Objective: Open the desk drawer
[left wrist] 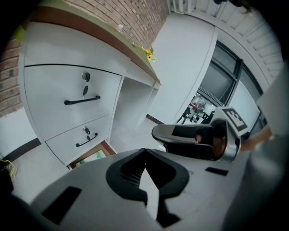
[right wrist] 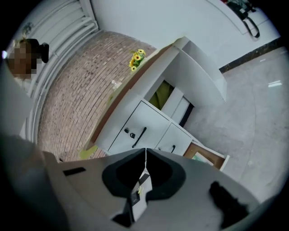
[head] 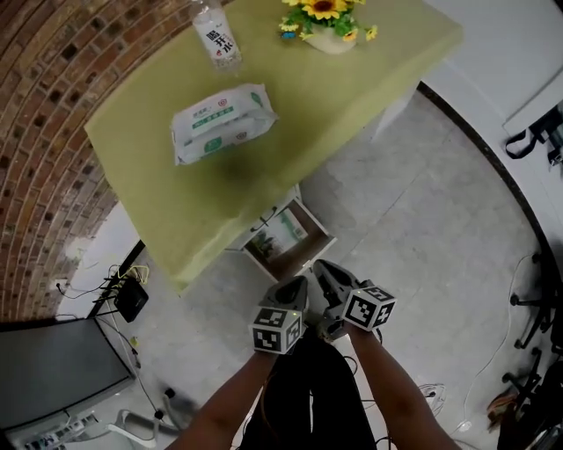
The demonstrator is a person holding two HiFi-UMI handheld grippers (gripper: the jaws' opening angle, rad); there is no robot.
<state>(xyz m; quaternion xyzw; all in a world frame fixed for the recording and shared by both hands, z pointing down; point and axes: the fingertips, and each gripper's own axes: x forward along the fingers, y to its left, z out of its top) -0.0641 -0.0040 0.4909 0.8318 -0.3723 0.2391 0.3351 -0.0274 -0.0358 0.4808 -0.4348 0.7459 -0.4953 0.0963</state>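
Note:
The white desk (head: 264, 132) has a yellow-green top, and below its front edge the bottom drawer (head: 286, 237) stands pulled out, with printed paper inside. My left gripper (head: 292, 290) and right gripper (head: 330, 279) hang side by side in front of that drawer, apart from it. In the left gripper view the left gripper (left wrist: 145, 151) is shut and empty; beyond it are two closed drawers with black handles (left wrist: 82, 100) and the open drawer (left wrist: 88, 155). The right gripper (right wrist: 145, 151) is shut and empty too, facing the drawer fronts (right wrist: 139, 136) and the open drawer (right wrist: 205, 155).
On the desk top lie a pack of wipes (head: 222, 121), a water bottle (head: 216, 35) and a pot of sunflowers (head: 327, 22). A monitor (head: 53, 369) and a black box with cables (head: 130, 299) sit at the lower left. Chair legs (head: 528, 352) stand at the right.

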